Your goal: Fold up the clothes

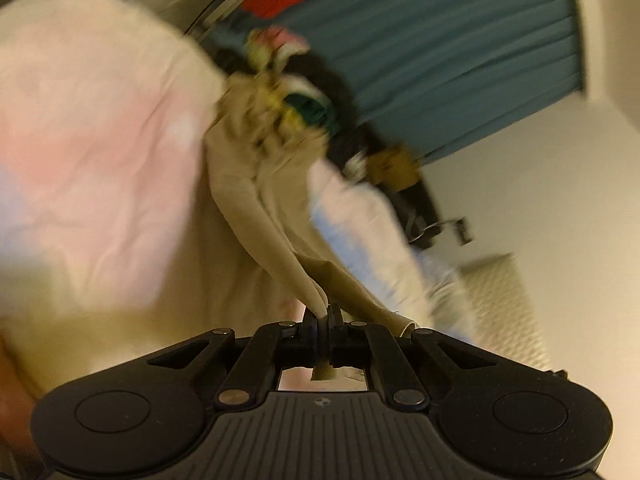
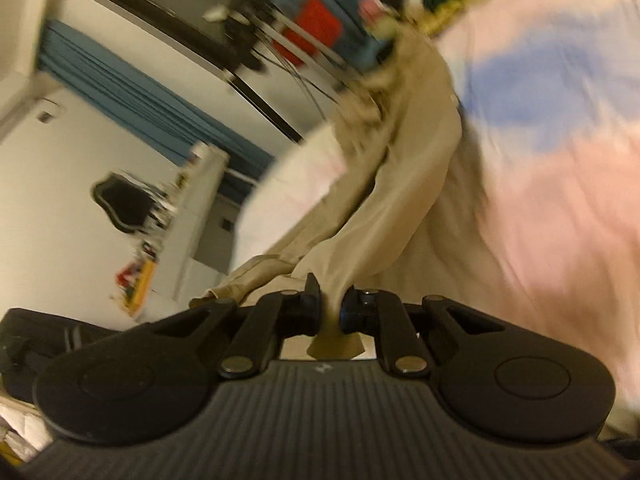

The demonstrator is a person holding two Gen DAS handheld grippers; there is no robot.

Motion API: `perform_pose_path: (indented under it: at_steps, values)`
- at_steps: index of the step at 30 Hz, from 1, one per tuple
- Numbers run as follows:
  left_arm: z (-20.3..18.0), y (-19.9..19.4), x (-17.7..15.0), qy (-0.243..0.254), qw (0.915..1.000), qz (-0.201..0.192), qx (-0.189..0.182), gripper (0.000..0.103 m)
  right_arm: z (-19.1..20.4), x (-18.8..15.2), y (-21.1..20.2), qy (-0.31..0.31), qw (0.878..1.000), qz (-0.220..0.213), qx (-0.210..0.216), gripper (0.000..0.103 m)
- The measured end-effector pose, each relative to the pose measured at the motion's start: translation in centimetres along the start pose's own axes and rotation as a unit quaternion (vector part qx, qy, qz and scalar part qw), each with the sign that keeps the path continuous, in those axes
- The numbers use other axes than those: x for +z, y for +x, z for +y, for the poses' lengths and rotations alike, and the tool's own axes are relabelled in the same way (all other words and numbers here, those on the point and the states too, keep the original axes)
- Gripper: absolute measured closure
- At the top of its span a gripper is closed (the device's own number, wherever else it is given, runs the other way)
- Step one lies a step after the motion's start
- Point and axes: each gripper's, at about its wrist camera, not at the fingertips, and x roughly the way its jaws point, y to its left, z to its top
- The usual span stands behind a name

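Setting: a home, most likely a bedroom. Evidence: a pastel pink, white and blue bedspread (image 2: pixel 560 152) fills the right of the right wrist view, with a heap of mixed clothes (image 1: pixel 288 92) at centre of the left wrist view. Teal curtains (image 1: pixel 460 40) hang upper right against plain white walls (image 1: pixel 540 184). A cluttered white shelf (image 2: pixel 192 208) stands at left of the right wrist view. Both views are motion-blurred.

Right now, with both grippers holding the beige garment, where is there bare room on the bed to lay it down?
Both views are blurred. The pastel bedspread looks bare beside the beige garment: left of it in the left wrist view, right of it in the right wrist view. The far end is crowded with a clothes pile. Left gripper and right gripper both pinch the garment.
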Motion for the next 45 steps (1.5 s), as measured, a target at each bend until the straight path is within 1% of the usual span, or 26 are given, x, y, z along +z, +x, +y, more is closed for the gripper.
perform_pose_path:
  at_steps: [1,3,6,10,12,14,15,16,19,21,24,26,30,33,35,36,38,40,43,45]
  values:
    - [-0.6,-0.8,-0.1,0.002,1.0000,-0.005,-0.005,0.099,0.3,-0.1,-0.9,-0.004,1.000,-0.004,0.002,0.091]
    - [-1.5,-2.0,-1.4,0.008,1.0000,-0.004,0.001,0.099,0.8,-0.7,-2.3,-0.008,1.000,-0.007,0.003,0.092]
    - [-2.4,-3.8,-3.8,0.017,0.9997,0.002,0.015,0.099,1.0,-3.1,-4.0,-0.016,1.000,0.005,-0.006,0.092]
    - [-1.7,-6.1,-8.9,0.020,0.9986,0.027,0.040,0.099,-0.1,-8.4,-5.6,-0.013,0.999,0.031,-0.021,0.091]
    - [-1.2,-6.8,-11.1,0.013,0.9982,0.038,0.044,0.099,-1.0,-10.6,-6.4,-0.003,0.999,0.033,-0.028,0.091]
    - [-0.8,-7.0,-12.0,0.008,0.9982,0.040,0.045,0.099,-1.8,-11.7,-6.8,0.012,0.999,0.030,-0.027,0.091]
    - [-0.7,-6.9,-11.8,0.004,0.9983,0.039,0.043,0.099,-2.1,-11.8,-6.6,0.021,0.999,0.026,-0.027,0.091]
    - [-0.7,-6.8,-11.5,-0.001,0.9985,0.037,0.041,0.099,-2.1,-11.6,-6.4,0.027,0.999,0.023,-0.027,0.091]
    - [-1.4,-4.5,-8.6,0.012,0.9984,0.017,0.053,0.099,-2.0,-9.6,-5.2,0.034,0.999,0.010,-0.026,0.091]
    - [-1.9,-2.8,-6.6,0.023,0.9978,0.003,0.062,0.099,-2.0,-7.4,-3.8,0.037,0.999,-0.001,-0.027,0.091]
    - [-2.6,1.2,-2.7,0.041,0.9948,-0.024,0.090,0.099,-2.5,-3.5,-1.0,0.042,0.998,-0.022,-0.030,0.091]
    - [-3.0,3.9,-0.7,0.058,0.9912,-0.040,0.112,0.099,-3.2,-0.8,1.4,0.050,0.997,-0.039,-0.035,0.091]
    - [-2.7,9.7,2.7,0.088,0.9844,-0.070,0.135,0.098,-5.5,3.8,6.4,0.072,0.993,-0.074,-0.057,0.090]
    - [-1.9,13.7,4.3,0.127,0.9740,-0.090,0.164,0.098,-7.2,5.8,9.9,0.070,0.992,-0.085,-0.068,0.090]
    - [-0.9,16.2,5.1,0.142,0.9682,-0.096,0.182,0.098,-8.7,7.0,12.4,0.073,0.991,-0.087,-0.069,0.090]
    - [-0.2,17.4,5.5,0.141,0.9678,-0.095,0.186,0.098,-9.4,7.5,13.5,0.071,0.991,-0.086,-0.072,0.090]
    - [0.8,18.4,5.9,0.140,0.9677,-0.088,0.190,0.098,-10.9,8.3,15.6,0.067,0.992,-0.081,-0.077,0.090]
    - [1.7,19.3,6.2,0.141,0.9675,-0.080,0.194,0.098,-12.6,8.9,17.7,0.067,0.993,-0.065,-0.077,0.089]
    - [3.0,20.7,6.7,0.142,0.9670,-0.069,0.200,0.098,-14.8,9.1,19.9,0.084,0.993,-0.047,-0.075,0.089]
    - [3.8,21.6,7.0,0.142,0.9666,-0.061,0.204,0.098,-15.6,9.0,20.6,0.091,0.992,-0.035,-0.076,0.089]
